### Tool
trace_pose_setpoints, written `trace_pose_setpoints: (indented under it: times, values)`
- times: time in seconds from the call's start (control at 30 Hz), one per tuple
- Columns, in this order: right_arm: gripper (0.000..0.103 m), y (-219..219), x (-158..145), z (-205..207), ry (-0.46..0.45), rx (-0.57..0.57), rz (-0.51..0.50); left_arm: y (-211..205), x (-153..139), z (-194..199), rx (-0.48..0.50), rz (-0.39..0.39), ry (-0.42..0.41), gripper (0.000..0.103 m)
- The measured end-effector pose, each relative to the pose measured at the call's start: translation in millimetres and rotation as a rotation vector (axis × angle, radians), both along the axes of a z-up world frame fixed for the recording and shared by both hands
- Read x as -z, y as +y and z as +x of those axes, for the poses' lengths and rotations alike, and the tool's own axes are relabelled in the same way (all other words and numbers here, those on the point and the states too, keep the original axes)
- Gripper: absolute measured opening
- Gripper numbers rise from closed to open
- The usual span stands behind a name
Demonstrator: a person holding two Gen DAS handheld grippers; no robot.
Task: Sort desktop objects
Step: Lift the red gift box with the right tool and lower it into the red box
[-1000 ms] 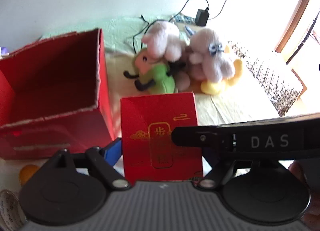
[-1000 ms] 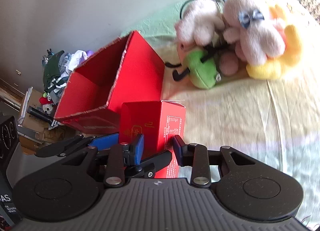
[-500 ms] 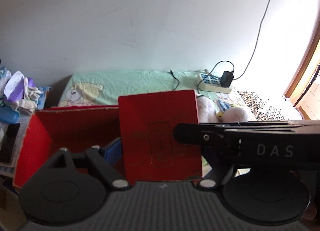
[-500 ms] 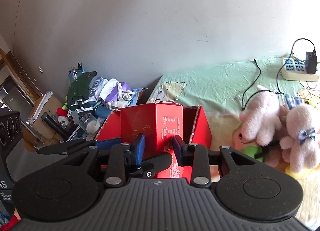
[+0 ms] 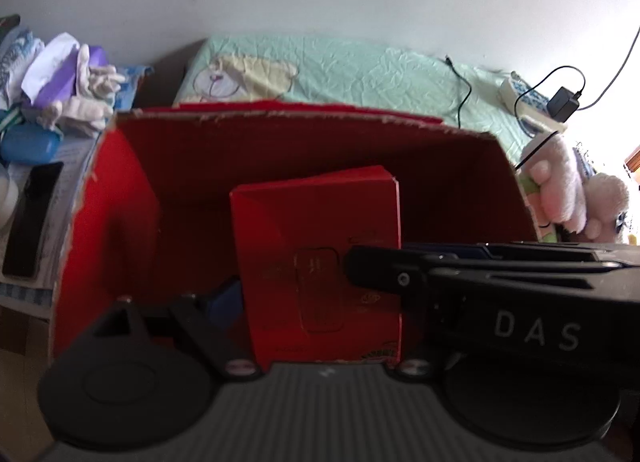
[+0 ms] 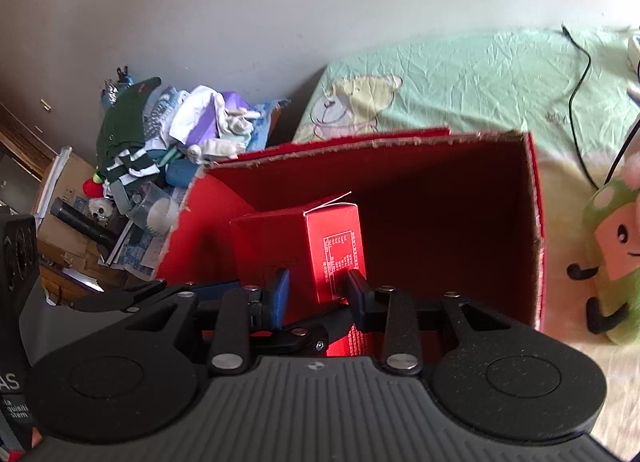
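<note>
A small red carton (image 5: pixel 320 262) with gold print hangs inside the mouth of a large open red cardboard box (image 5: pixel 280 114). My left gripper (image 5: pixel 316 290) is shut on the carton across its broad width. Its blue left finger (image 5: pixel 226 298) shows, and its right finger is hidden behind the other tool. My right gripper (image 6: pixel 318 290) is shut on the same carton (image 6: pixel 332 246) across its narrow side with the white print. It reaches in from the right in the left wrist view as a black bar marked DAS (image 5: pixel 500 290). The big box's far rim (image 6: pixel 360 142) is ragged.
Plush toys (image 5: pixel 560 190) lie right of the big box, a green one (image 6: pixel 612 262) nearest. A power strip with a charger (image 5: pixel 532 102) and a cable sit on the green sheet behind. Clothes and clutter (image 6: pixel 168 130) are piled left of the box, off the sheet.
Both grippers have carried the small red carton leftward from beside the plush toys to over the big red box and into its mouth. Neither grip has changed.
</note>
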State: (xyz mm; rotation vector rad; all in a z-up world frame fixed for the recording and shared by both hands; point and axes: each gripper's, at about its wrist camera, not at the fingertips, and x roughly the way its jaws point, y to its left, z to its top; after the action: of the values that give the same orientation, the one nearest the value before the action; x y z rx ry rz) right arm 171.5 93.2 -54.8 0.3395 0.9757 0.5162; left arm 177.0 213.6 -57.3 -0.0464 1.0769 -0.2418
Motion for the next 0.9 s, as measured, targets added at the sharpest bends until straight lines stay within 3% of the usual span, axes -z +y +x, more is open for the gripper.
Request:
trace_pose_setpoints:
  times: [0.2,0.4,0.73,0.9]
  values:
    - [0.034,19,25,19,0.119,0.028,-0.002,16,24,18,-0.004,0.015,0.092,0.082]
    - [0.032,23,38,29,0.202,0.049,0.031,25,28,25,-0.008,0.051,0.13,0.082]
    - [0.035,11,59,34,0.334,0.029,0.191,44,10,4,-0.005,0.021,0.058,0.087]
    - [0.035,6,40,22,0.237,0.019,0.142,51,-13,-19,0.004,0.014,-0.039,0.088]
